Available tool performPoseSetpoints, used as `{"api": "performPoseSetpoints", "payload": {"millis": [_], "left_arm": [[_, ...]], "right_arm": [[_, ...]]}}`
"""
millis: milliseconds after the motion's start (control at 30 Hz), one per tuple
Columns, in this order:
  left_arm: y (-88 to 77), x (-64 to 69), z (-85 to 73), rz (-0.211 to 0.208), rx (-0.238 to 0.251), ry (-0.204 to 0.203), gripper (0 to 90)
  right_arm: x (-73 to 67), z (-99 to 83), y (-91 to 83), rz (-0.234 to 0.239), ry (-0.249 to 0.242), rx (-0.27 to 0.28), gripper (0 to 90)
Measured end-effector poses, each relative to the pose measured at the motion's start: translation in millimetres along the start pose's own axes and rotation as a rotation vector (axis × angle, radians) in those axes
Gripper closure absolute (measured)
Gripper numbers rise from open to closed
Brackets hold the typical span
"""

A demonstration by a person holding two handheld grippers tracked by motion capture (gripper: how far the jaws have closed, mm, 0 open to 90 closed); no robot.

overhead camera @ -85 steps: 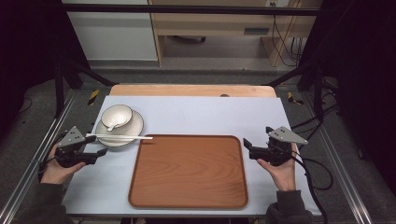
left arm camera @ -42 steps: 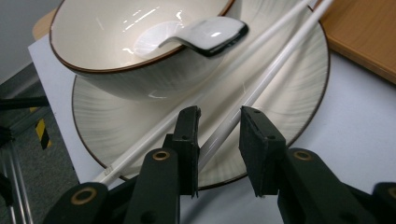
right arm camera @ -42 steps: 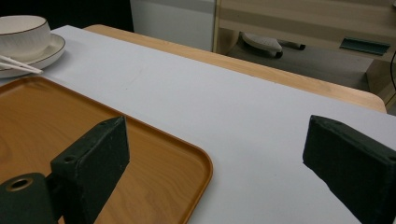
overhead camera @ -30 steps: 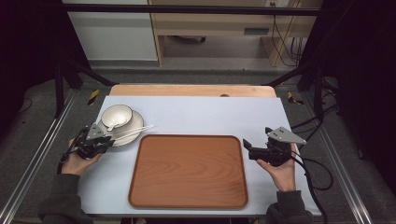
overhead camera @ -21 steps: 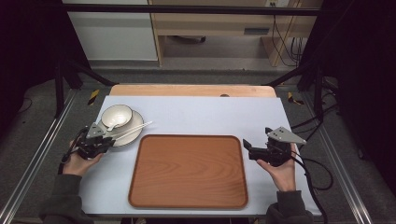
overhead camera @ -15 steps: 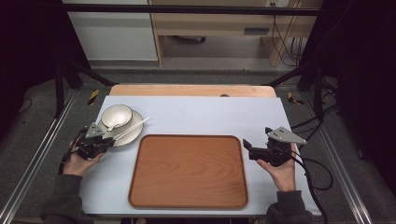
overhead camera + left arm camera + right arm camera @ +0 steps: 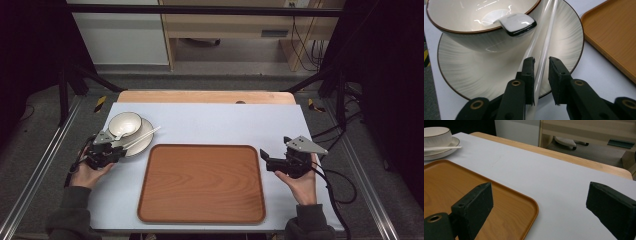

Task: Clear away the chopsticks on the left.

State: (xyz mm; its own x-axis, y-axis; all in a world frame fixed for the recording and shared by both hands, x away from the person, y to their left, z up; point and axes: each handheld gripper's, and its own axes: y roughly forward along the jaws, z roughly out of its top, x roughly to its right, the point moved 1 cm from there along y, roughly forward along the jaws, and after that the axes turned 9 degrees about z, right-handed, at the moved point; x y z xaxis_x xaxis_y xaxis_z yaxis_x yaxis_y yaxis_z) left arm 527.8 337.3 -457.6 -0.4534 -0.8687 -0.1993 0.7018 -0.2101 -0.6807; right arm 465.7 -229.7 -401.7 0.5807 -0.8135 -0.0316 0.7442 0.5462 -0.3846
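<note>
2 glossy white chopsticks lie side by side across the ribbed, brown-rimmed plate, leaning against the bowl on it. Their near ends overhang the plate's edge, between the left gripper's fingers.

Wooden tray, rounded corners and raised rim, lies flat at the near centre of the bench with nothing on it. Bench top is covered by a pale sheet; a strip of bare wood shows along its far edge. Beyond the far edge: grey floor, a white cabinet at far left, light wooden furniture at far centre, black cables hanging at far right.
</note>
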Motion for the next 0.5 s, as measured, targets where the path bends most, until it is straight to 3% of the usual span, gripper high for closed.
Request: {"api": "performPoseSetpoints", "payload": {"millis": [233,500], "left_arm": [[-1.3,1.1,0.6,-0.035,0.014,0.003,83.6],[-6.7,1.4,-0.1,-0.051,0.02,-0.008,84.2]], "right_arm": [[0.3,0.1,-0.1,0.002,0.005,0.001,7.1],[1.2,0.5,-1.4,0.001,0.005,0.002,5.8]]}}
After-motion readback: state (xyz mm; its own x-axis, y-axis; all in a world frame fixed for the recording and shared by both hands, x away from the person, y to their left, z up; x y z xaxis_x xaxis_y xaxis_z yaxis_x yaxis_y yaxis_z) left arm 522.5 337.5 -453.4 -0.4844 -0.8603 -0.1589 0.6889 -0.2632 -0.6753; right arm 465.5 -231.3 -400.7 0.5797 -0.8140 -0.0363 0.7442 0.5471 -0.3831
